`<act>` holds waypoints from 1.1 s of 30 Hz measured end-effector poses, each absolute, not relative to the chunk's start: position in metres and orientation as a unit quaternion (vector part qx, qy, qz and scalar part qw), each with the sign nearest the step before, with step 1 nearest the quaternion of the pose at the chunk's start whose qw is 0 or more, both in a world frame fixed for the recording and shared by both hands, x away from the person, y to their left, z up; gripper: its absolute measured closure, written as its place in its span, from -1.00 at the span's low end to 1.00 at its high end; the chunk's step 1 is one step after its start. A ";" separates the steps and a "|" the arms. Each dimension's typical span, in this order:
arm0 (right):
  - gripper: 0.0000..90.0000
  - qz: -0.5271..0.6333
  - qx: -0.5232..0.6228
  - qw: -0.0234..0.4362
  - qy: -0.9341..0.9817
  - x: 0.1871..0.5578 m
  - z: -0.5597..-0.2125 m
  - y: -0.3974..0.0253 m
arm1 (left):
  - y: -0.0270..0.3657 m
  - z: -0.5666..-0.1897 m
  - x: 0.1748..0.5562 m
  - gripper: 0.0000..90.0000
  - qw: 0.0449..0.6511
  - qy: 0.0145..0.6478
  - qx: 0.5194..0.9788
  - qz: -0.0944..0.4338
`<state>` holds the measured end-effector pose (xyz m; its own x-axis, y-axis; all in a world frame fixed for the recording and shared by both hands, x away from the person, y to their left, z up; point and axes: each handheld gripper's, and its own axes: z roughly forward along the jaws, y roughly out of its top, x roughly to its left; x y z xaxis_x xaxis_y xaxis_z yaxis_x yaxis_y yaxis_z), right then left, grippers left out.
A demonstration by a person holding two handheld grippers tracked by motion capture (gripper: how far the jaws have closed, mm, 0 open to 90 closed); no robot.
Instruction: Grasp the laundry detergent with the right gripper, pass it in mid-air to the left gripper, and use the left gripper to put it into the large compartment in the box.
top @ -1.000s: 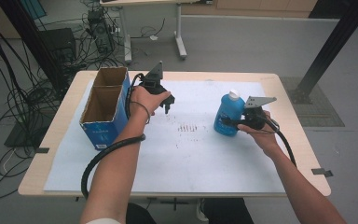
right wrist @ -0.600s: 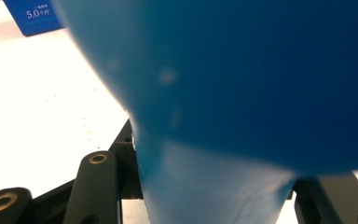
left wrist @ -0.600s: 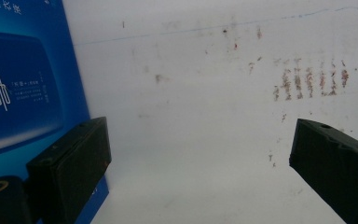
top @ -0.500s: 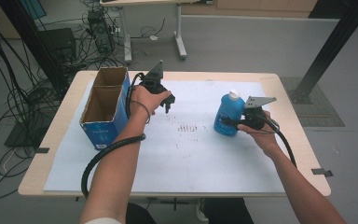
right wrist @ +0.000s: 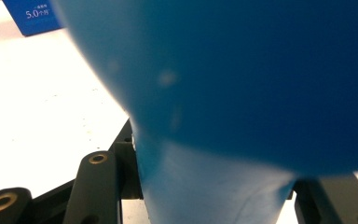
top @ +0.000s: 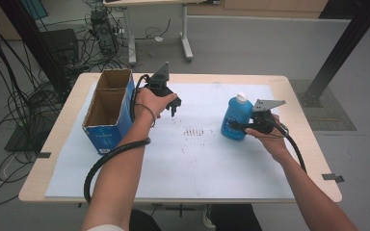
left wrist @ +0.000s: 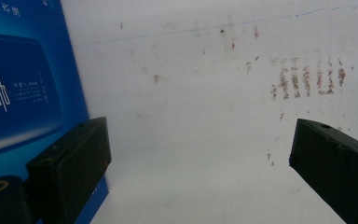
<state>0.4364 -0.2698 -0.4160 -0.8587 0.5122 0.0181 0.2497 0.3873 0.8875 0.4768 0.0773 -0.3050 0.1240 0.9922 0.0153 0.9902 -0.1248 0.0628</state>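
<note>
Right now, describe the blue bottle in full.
The blue bottle looks like smooth plastic, with a rounded body, a pale label patch low on its front and a white cap on top. It stands upright on the white sheet at the table's right side, apart from the blue cardboard box. The right gripper grips its lower body from the right, one jaw on each side. In the right gripper view its blue wall sits blurred between the jaws. Its contents cannot be seen.

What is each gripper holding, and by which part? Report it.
The right gripper is shut on the blue bottle, clamping its body on the lower half. The left gripper holds nothing; its jaws stand open over the white sheet beside the blue box.
</note>
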 end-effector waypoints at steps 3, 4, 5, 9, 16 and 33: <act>0.00 0.503 0.232 0.130 0.823 0.436 -0.416 -0.270 | 0.077 -0.304 0.477 -0.87 0.019 0.662 0.749 0.028; 0.00 0.503 0.231 0.130 0.823 0.437 -0.416 -0.270 | 0.077 -0.304 0.477 -0.87 0.019 0.662 0.749 0.028; 0.00 0.503 0.232 0.130 0.823 0.437 -0.416 -0.270 | 0.077 -0.304 0.477 -0.87 0.019 0.662 0.749 0.028; 0.00 0.502 0.233 0.130 0.823 0.436 -0.416 -0.270 | 0.077 -0.303 0.477 -0.87 0.015 0.660 0.750 0.031; 0.00 0.502 0.233 0.130 0.822 0.436 -0.416 -0.270 | 0.076 -0.303 0.477 -0.87 0.015 0.659 0.751 0.032; 0.00 0.502 0.235 0.132 0.822 0.436 -0.416 -0.269 | 0.076 -0.302 0.476 -0.87 0.016 0.658 0.752 0.034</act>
